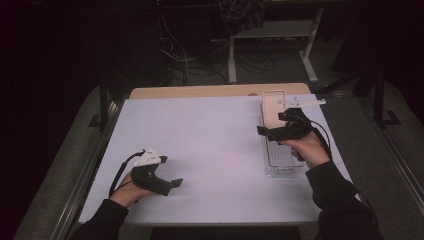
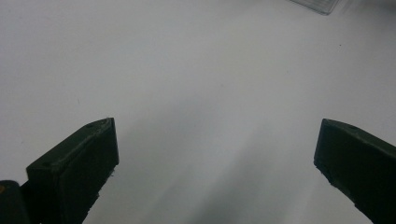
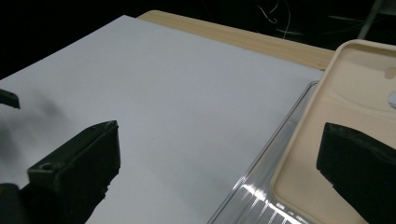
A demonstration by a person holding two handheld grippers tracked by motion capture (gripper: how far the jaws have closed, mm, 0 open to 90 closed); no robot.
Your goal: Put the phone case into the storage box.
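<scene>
A clear plastic bin (image 1: 280, 159) stands on the right side of the white table sheet (image 1: 210, 150), with a beige lid or tray (image 1: 274, 112) resting across its far end. My right gripper (image 1: 272, 131) hovers at the bin's left rim, jaws wide apart and nothing between them. In the right gripper view the bin's clear rim (image 3: 261, 172) and the beige tray (image 3: 327, 140) lie between the jaws. My left gripper (image 1: 167, 182) is low over the sheet at the front left, open and holding nothing; its view shows bare white sheet (image 2: 205, 93).
A wooden table edge (image 1: 215, 91) shows beyond the white sheet. A white tool-like part (image 1: 305, 102) lies at the bin's far end. Past the table are cables and desk legs (image 1: 232, 55) on a dark floor. A corner of the clear bin (image 2: 317, 5) shows in the left gripper view.
</scene>
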